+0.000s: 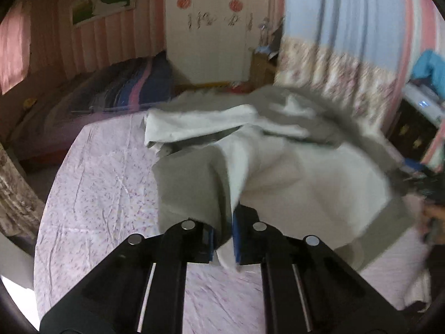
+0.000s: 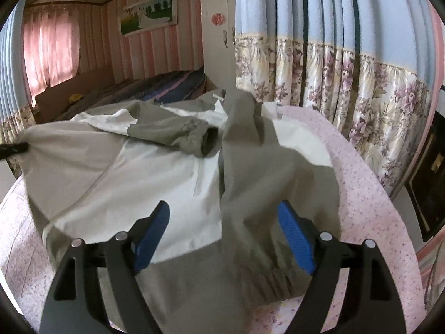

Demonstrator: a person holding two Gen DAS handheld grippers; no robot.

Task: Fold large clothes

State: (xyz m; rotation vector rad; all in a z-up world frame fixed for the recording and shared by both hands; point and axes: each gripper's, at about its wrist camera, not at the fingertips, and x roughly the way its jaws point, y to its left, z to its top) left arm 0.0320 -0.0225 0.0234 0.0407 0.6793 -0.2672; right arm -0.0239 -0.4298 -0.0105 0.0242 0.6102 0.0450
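Note:
A large grey and white jacket (image 2: 155, 167) lies on a table with a pink floral cloth (image 2: 370, 194). My left gripper (image 1: 224, 240) is shut on an edge of the jacket (image 1: 292, 172) and lifts it off the cloth. My right gripper (image 2: 222, 233) is open, low over the jacket, its blue pads (image 2: 296, 240) on either side of a grey sleeve (image 2: 258, 211) with a ribbed cuff. Another grey sleeve (image 2: 178, 130) lies folded across the jacket's far part. The left gripper's black tip (image 2: 12, 149) shows at the far left edge.
A floral and blue curtain (image 2: 347, 64) hangs close behind the table on the right. A bed with a striped cover (image 1: 130, 89) stands to the far left. A white wardrobe (image 1: 208, 36) is at the back. Dark furniture (image 2: 428, 189) stands at the right.

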